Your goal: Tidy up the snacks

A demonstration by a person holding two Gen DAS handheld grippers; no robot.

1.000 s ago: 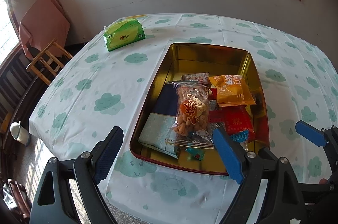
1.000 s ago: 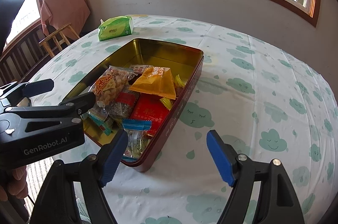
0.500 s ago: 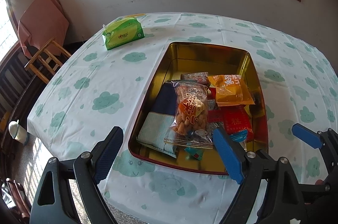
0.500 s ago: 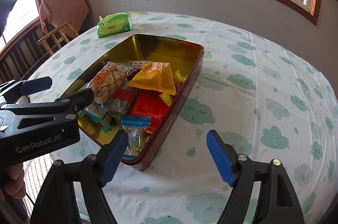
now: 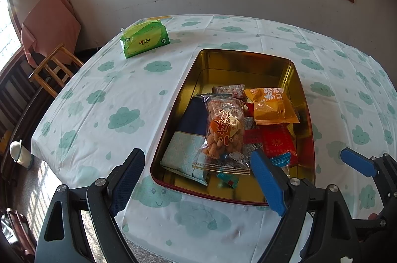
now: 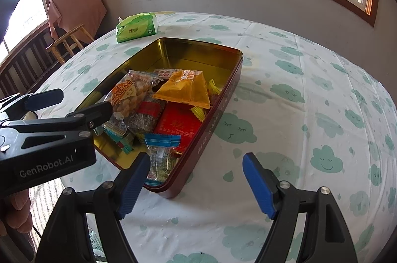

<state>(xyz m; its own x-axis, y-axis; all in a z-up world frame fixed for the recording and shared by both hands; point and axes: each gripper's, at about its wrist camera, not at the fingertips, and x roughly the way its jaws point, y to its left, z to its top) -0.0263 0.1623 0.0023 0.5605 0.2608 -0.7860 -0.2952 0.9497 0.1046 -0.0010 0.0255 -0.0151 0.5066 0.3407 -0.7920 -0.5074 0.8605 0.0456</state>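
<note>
left gripper [image 5: 198, 178] spread wide and empty, hanging just over the near rim of the tin [image 5: 248, 54], jaws straddling the near-left corner; right gripper [image 6: 196, 181] likewise released, holding nothing, near the tin's near-right corner, one jaw over the rim, the other over bare tablecloth [image 6: 297, 79]

snacks heaped in the near half of the tin, far half bare

clear bag of fried bites [image 5: 224, 131] lying on top, just ahead of the left gripper: light, crinkly, slippery film, contents brittle, so best pinched at a sealed end rather than across the belly

orange packet [image 6: 184, 89] further in, puffy and soft; red packet [image 6: 178, 124] flat, stiffer, probably partly pinned under neighbours

green tissue pack [image 5: 145, 40] well beyond, apart from the tin
</note>
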